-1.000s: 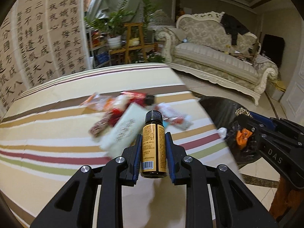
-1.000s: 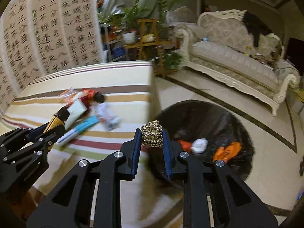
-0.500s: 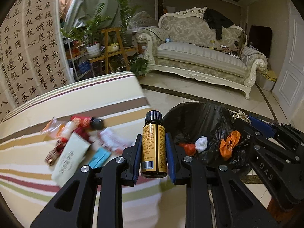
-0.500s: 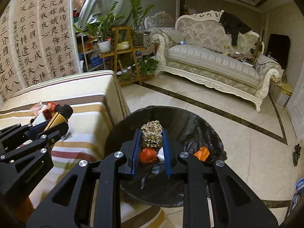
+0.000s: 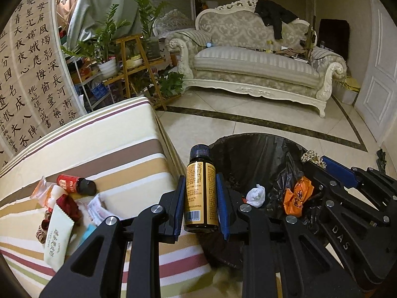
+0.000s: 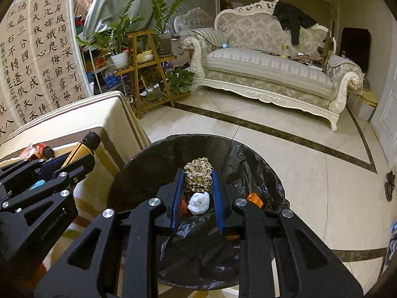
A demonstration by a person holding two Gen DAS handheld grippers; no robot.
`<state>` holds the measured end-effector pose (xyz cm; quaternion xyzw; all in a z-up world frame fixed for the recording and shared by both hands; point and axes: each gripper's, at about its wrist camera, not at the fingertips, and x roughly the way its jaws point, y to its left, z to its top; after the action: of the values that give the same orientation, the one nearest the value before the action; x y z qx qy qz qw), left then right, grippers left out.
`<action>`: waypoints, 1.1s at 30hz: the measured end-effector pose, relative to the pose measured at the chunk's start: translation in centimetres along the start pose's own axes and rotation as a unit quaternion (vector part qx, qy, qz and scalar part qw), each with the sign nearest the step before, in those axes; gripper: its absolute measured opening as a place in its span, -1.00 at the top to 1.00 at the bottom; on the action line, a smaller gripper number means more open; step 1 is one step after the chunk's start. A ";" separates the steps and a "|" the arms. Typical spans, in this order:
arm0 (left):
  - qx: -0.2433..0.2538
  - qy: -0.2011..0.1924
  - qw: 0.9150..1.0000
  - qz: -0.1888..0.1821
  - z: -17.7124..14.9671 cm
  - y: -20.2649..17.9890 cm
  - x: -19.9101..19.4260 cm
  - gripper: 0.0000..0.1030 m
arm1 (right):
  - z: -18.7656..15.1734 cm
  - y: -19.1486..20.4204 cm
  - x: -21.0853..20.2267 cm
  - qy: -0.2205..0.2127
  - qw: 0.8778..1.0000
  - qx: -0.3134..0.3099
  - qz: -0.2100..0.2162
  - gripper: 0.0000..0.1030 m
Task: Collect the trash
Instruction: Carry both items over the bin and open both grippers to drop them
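Now both loads are hanging at the bin (image 6: 153, 149): right gripper (image 6: 198, 186) pinching the gold ornament (image 6: 198, 176) over its mouth, left gripper (image 5: 199, 193) clamping the amber bottle (image 5: 200, 191) at the rim, needing inward travel before releasing

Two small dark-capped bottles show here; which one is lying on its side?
The red-labelled bottle on the striped table. The yellow-labelled bottle stands upright, clamped in the left gripper.

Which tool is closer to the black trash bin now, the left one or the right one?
Right. The right tool holds a gold ornament directly above the black trash bin. The left tool, gripping a brown bottle, is at the striped table's edge beside the bin.
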<state>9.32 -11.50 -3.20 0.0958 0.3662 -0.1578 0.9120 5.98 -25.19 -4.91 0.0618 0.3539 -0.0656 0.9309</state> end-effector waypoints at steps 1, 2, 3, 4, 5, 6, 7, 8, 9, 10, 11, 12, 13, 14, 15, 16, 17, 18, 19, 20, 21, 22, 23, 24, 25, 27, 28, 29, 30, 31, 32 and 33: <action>-0.001 0.002 1.000 -0.001 0.0 0.0 0.1 0.51 | 0.0 -0.2 0.2 0.001 1.000 0.002 0.000 0.56; -0.002 0.005 1.000 0.000 0.0 0.0 0.3 0.45 | 0.0 -0.3 0.4 0.003 1.000 0.005 0.000 0.55; -0.003 0.006 1.000 0.002 0.0 0.0 0.3 0.39 | 0.0 -0.4 0.4 0.003 1.000 0.008 -0.001 0.54; -0.005 0.006 1.000 0.003 -0.1 0.1 0.3 0.24 | 0.0 -0.6 0.5 0.003 1.000 0.010 -0.001 0.51; -0.008 0.005 1.000 0.004 -0.1 0.2 0.2 0.17 | 0.0 -0.8 0.6 0.004 1.000 0.012 -0.001 0.46; -0.008 0.004 1.000 0.004 -0.1 0.2 0.2 0.15 | 0.0 -0.9 0.6 0.005 1.000 0.013 -0.001 0.45; -0.008 0.004 1.000 0.005 0.0 0.3 0.2 0.11 | -0.1 -0.9 0.6 0.005 1.000 0.014 -0.002 0.42; -0.008 0.003 1.000 0.007 0.0 0.3 0.2 0.02 | -0.1 -1.0 0.6 0.005 1.000 0.014 -0.003 0.36; -0.009 0.002 1.000 0.008 -0.1 0.4 0.1 -0.02 | -0.1 -1.0 0.6 0.005 1.000 0.015 -0.004 0.33; -0.010 0.001 1.000 0.008 0.0 0.5 0.1 -0.07 | -0.2 -1.0 0.5 0.004 1.000 0.016 -0.005 0.29; -0.012 -0.001 1.000 0.011 0.0 0.6 0.0 -0.12 | -0.2 -1.1 0.4 0.004 1.000 0.018 -0.005 0.28; -0.013 -0.001 1.000 0.011 0.0 0.6 -0.1 -0.15 | -0.2 -1.1 0.4 0.004 1.000 0.019 -0.004 0.27; -0.014 -0.002 1.000 0.012 0.0 0.6 -0.1 -0.23 | -0.2 -1.1 0.3 0.004 1.000 0.019 -0.004 0.26; -0.016 -0.002 1.000 0.013 -0.1 0.7 -0.2 -0.26 | -0.3 -1.0 0.2 0.004 1.000 0.019 -0.005 0.21; -0.017 -0.002 1.000 0.013 -0.1 0.8 -0.2 -0.28 | -0.3 -1.0 0.2 0.004 1.000 0.019 -0.005 0.18; -0.018 -0.002 1.000 0.015 -0.1 0.9 -0.3 -0.30 | -0.3 -1.0 0.3 0.004 1.000 0.019 -0.005 0.14; -0.019 -0.002 1.000 0.015 -0.2 1.0 -0.3 -0.33 | -0.2 -1.1 0.2 0.003 1.000 0.019 -0.005 0.13; -0.020 -0.003 1.000 0.016 -0.2 1.1 -0.4 -0.33 | -0.2 -1.0 0.1 0.003 1.000 0.018 -0.005 0.13; -0.021 -0.002 1.000 0.016 -0.2 1.3 -0.4 -0.34 | -0.2 -1.0 0.1 0.003 1.000 0.019 -0.005 0.11; -0.021 -0.002 1.000 0.017 -0.2 1.4 -0.5 -0.35 | -0.2 -1.0 0.0 0.002 1.000 0.019 -0.004 0.09; -0.022 -0.002 1.000 0.017 -0.2 1.5 -0.5 -0.35 | -0.2 -0.9 0.0 0.002 1.000 0.019 -0.004 0.08; -0.022 -0.002 1.000 0.017 -0.2 1.7 -0.6 -0.36 | -0.2 -1.0 0.1 0.002 1.000 0.019 -0.004 0.02; -0.023 -0.002 1.000 0.019 -0.2 1.8 -0.7 -0.36 | -0.2 -0.9 -0.1 0.002 1.000 0.018 -0.005 -0.02; -0.024 -0.003 1.000 0.019 -0.2 1.9 -0.8 -0.37 | -0.2 -0.8 -0.2 0.001 1.000 0.018 -0.004 -0.02; -0.025 -0.003 0.999 0.020 -0.3 2.1 -0.9 -0.37 | -0.2 -0.6 -0.3 0.001 1.000 0.018 -0.003 -0.02; -0.028 -0.003 0.999 0.022 -0.4 2.4 -1.2 -0.37 | -0.1 -0.3 -0.5 0.002 1.000 0.018 0.000 -0.03; -0.029 -0.003 0.999 0.023 -0.5 2.6 -1.2 -0.37 | -0.1 0.0 -0.7 0.002 1.000 0.017 0.002 -0.04; -0.030 -0.003 0.999 0.024 -0.6 2.8 -1.3 -0.37 | -0.1 0.2 -0.8 0.003 1.000 0.015 0.004 -0.04; -0.032 -0.002 0.999 0.025 -0.7 3.0 -1.4 -0.37 | 0.0 0.5 -0.9 0.004 1.000 0.014 0.006 -0.04; -0.035 -0.001 0.999 0.027 -0.8 3.4 -1.5 -0.37 | 0.0 0.8 -0.8 0.005 1.000 0.013 0.008 -0.04; -0.036 -0.001 0.999 0.029 -0.9 3.6 -1.6 -0.37 | 0.1 1.1 -0.8 0.006 1.000 0.012 0.010 -0.04; -0.038 0.000 0.999 0.031 -1.1 4.0 -1.7 -0.37 | 0.1 1.5 -0.9 0.006 1.000 0.010 0.014 -0.04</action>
<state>8.89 -7.11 -2.51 0.0724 0.3688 -0.1149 0.9195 5.62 -23.63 -4.18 0.0770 0.3582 -0.0556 0.9288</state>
